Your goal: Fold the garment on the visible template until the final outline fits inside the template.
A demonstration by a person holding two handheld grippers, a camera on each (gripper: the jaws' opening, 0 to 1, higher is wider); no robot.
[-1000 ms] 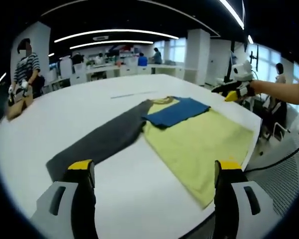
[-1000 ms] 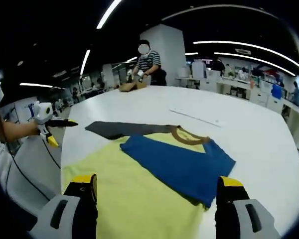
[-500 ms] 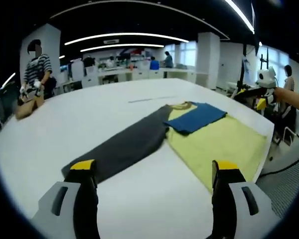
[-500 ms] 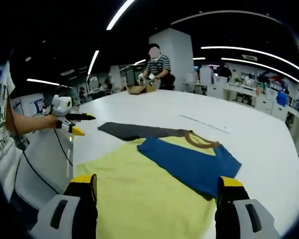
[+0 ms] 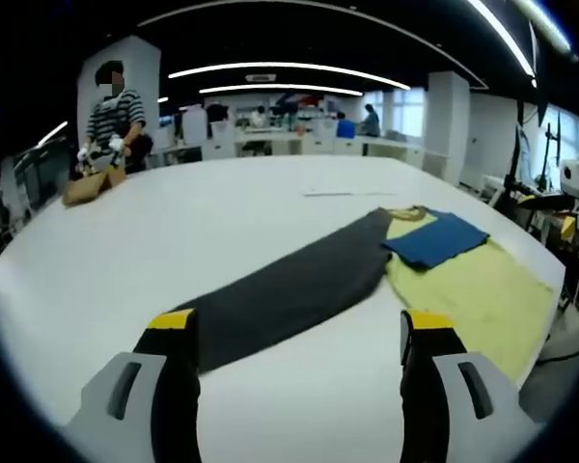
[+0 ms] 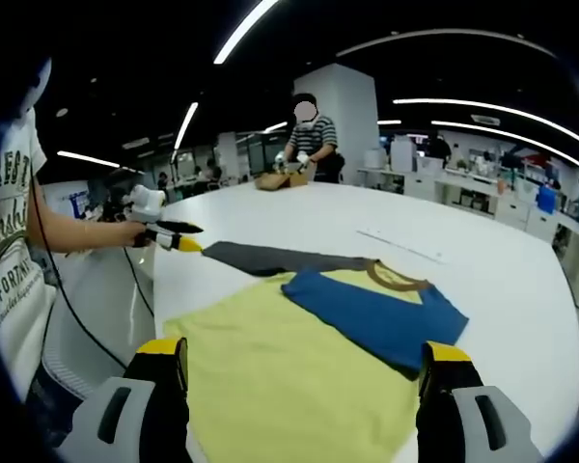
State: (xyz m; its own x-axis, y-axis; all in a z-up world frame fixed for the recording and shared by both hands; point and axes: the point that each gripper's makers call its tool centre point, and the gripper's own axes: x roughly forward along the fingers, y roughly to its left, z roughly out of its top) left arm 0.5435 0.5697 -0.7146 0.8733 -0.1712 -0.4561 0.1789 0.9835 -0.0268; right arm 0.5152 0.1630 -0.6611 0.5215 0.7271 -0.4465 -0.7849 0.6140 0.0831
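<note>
While the blue sleeve (image 6: 376,318) lies folded in over the yellow body (image 6: 289,381) of the shirt (image 5: 405,270), the grey sleeve (image 5: 289,289) stretches out flat across the white surface (image 5: 174,222), unfolded. Over the last second the left gripper (image 5: 289,338) has swung along the surface edge toward that sleeve's cuff, so the grey sleeve now sits between its wide-spread, empty jaws, where a second ago the yellow body lay there; in the right gripper view it hovers just beside the cuff. That suggests the next fold is the grey sleeve, and the task looks less than half done. The right gripper (image 6: 294,362) hangs over the yellow hem, jaws wide and empty, and has barely moved. By count: one shirt with two sleeves, one folded and one not; two grippers; one thin pale strip (image 6: 396,246) beyond the collar (image 6: 398,280), possibly a template edge, though that cannot be told; one person (image 6: 309,145) working at the far edge on a brown item (image 5: 87,185).
</note>
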